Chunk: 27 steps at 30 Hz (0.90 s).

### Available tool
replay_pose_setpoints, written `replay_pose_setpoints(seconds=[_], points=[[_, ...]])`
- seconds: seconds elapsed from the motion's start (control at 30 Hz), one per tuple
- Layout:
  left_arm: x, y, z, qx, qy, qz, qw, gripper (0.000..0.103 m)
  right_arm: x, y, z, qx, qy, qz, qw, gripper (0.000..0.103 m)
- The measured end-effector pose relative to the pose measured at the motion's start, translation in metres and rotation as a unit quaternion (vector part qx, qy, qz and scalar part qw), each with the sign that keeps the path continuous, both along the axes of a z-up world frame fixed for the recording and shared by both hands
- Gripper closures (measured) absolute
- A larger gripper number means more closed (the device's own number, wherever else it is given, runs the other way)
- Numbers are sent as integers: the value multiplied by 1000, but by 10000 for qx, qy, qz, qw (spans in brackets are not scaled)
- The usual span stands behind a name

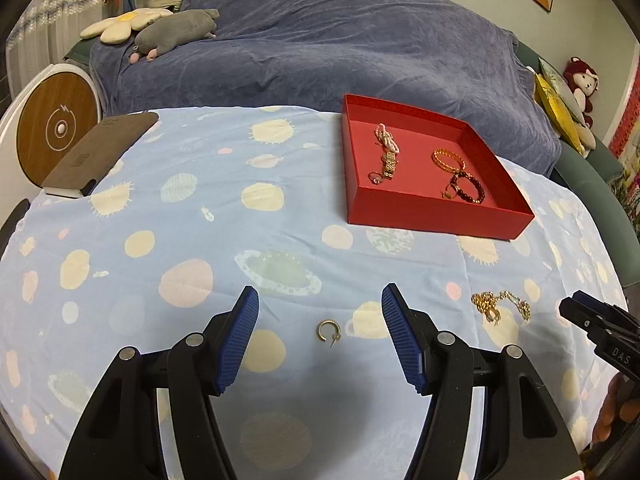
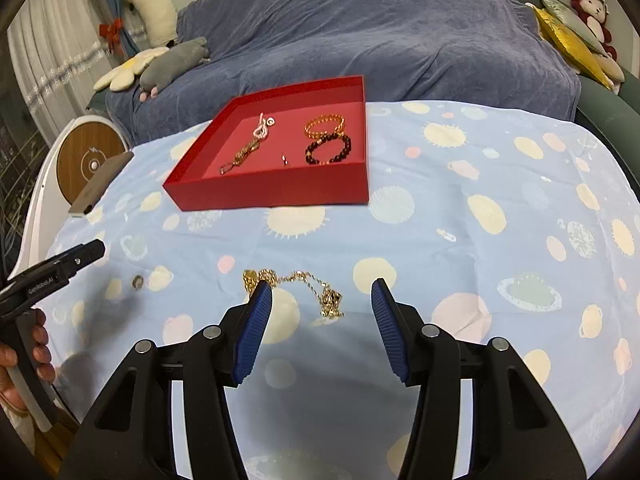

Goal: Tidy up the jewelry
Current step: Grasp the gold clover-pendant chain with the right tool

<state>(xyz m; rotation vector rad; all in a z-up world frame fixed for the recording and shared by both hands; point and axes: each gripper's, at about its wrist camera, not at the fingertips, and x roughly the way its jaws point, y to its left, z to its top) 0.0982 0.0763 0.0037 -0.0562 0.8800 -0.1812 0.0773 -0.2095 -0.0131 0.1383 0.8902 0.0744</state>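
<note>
A red tray [image 1: 436,216] [image 2: 272,192] sits on the light blue planet-print cloth and holds an orange bead bracelet [image 1: 449,159] [image 2: 324,126], a dark bead bracelet [image 1: 468,187] [image 2: 329,149], a gold chain piece [image 1: 389,166] [image 2: 244,154] and a pink bead piece [image 1: 386,138]. A small gold hoop earring [image 1: 329,331] [image 2: 138,281] lies on the cloth between the fingers of my open left gripper [image 1: 320,298], just below its tips. A gold chain necklace [image 2: 298,288] [image 1: 500,306] lies between the fingers of my open right gripper [image 2: 322,292]. Neither touches anything.
A blue-covered sofa [image 1: 320,40] with plush toys stands behind the table. A brown flat case [image 1: 100,152] [image 2: 102,184] lies at the cloth's far left edge beside a round wooden-faced device [image 1: 52,128]. The other gripper shows at each view's side edge, in a person's hand [image 2: 24,356].
</note>
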Motion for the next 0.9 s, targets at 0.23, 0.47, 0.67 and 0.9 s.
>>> replay_pose_setpoints(seconds=[0.23,0.47,0.67,0.9], points=[[-2,-8,-13,79,113,-86,9999,42,4,2,-24,-121,185,53,9997,53],[1,-8,-25,185,206,-147,9995,42,14,4,-36,-173,234,82,9995,53],[2,-3,-32,222,265,-142,9993,42,21,10,-47,-330,290,163,9989,60],[0,1,-38,238,333,-176,9990,42,24,14,-47,-525,176,210,9982,78]])
